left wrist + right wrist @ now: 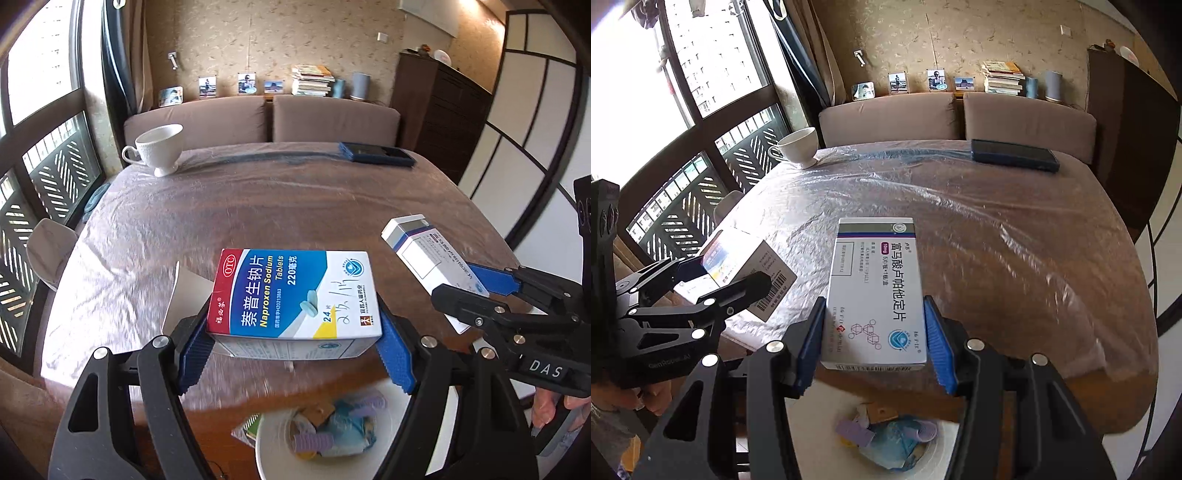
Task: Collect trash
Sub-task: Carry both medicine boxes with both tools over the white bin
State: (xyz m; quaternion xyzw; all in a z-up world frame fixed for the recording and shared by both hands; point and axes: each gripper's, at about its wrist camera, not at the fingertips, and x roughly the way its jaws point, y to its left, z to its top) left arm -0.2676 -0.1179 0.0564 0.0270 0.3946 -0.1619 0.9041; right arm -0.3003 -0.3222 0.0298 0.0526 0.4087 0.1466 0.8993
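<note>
My left gripper (293,347) is shut on a wide blue, red and white Naproxen tablet box (295,295), its blue pads pressed to the box's two sides. My right gripper (873,338) is shut on a narrower white and purple medicine box (875,291). Each held box shows in the other view: the white and purple box (424,254) at the right, the Naproxen box (738,266) at the left. Both boxes hang above the near table edge. Below them stands a white bin (273,446), also visible as the bin (945,450), with crumpled wrappers and purple scraps inside.
The brown table (258,206) is covered with clear plastic film. A white teacup (159,147) stands at its far left and a dark blue flat case (376,153) at its far right. A sofa, books and photo frames line the back wall. A window is on the left.
</note>
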